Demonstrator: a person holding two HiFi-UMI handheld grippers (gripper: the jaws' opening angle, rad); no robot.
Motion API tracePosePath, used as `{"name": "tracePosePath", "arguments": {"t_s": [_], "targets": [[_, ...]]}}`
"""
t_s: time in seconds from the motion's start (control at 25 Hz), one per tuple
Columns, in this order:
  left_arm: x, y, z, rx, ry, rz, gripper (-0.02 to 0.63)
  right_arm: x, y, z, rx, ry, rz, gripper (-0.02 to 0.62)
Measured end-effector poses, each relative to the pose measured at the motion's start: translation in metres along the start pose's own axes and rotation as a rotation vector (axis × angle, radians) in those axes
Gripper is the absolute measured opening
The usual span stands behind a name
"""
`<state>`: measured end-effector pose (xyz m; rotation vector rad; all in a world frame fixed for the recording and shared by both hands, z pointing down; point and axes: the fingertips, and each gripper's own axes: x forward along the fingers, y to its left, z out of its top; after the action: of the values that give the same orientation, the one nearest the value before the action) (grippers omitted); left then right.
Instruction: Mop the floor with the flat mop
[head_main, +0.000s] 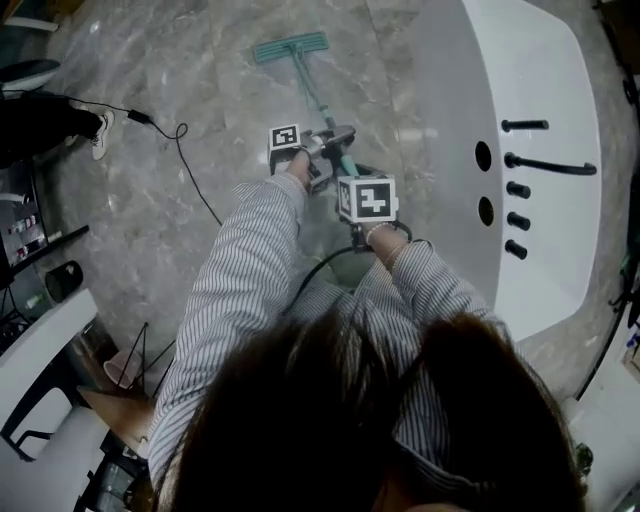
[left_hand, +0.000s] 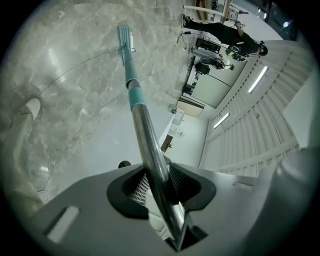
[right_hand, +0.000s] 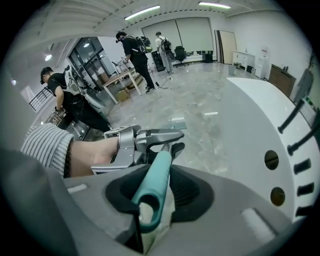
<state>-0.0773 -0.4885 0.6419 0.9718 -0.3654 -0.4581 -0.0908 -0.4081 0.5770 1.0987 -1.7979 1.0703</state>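
Grey marble floor. Black cable lies loose at left, apart from the flat mop, whose teal head sits flat on the floor ahead. Left claw is clamped on the steel pole. Right claw is clamped on the teal grip end.

Risks:
- A sweep left likely snags the cable.
- The smooth pole could twist in the left claw.
- A sweep right could knock the white unit.

Containers: none I can make out, so no contents to report.

White tub, black cable, person in black
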Motion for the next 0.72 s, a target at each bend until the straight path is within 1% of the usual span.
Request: {"name": "tracePosePath", "arguments": {"t_s": [0.16,0.24,0.32,0.48,0.6,0.72], "targets": [[0.023,-0.037,0.063,0.009,-0.037,-0.013,0.123,0.029,-0.006,0.069,-0.011,-0.008,0.013,0.114],[0.03,-0.05,0.087,0.013,-0.059,-0.02,0.123,0.04,-0.007,0.094,-0.013,-0.013,0.014,0.114],[0.032,-0.061,0.104,0.015,-0.074,-0.035,0.123,0.048,-0.004,0.111,-0.008,-0.019,0.015,0.114],[0.031,-0.067,0.121,0.023,-0.071,-0.045,0.123,0.057,0.0,0.123,-0.017,-0.018,0.017,0.114],[0.032,-0.062,0.12,0.026,-0.072,-0.038,0.121,0.059,-0.002,0.119,-0.023,-0.014,0.013,0.114],[0.028,-0.06,0.116,0.012,-0.085,-0.043,0.118,0.057,0.001,0.114,-0.008,-0.017,0.009,0.114]]}}
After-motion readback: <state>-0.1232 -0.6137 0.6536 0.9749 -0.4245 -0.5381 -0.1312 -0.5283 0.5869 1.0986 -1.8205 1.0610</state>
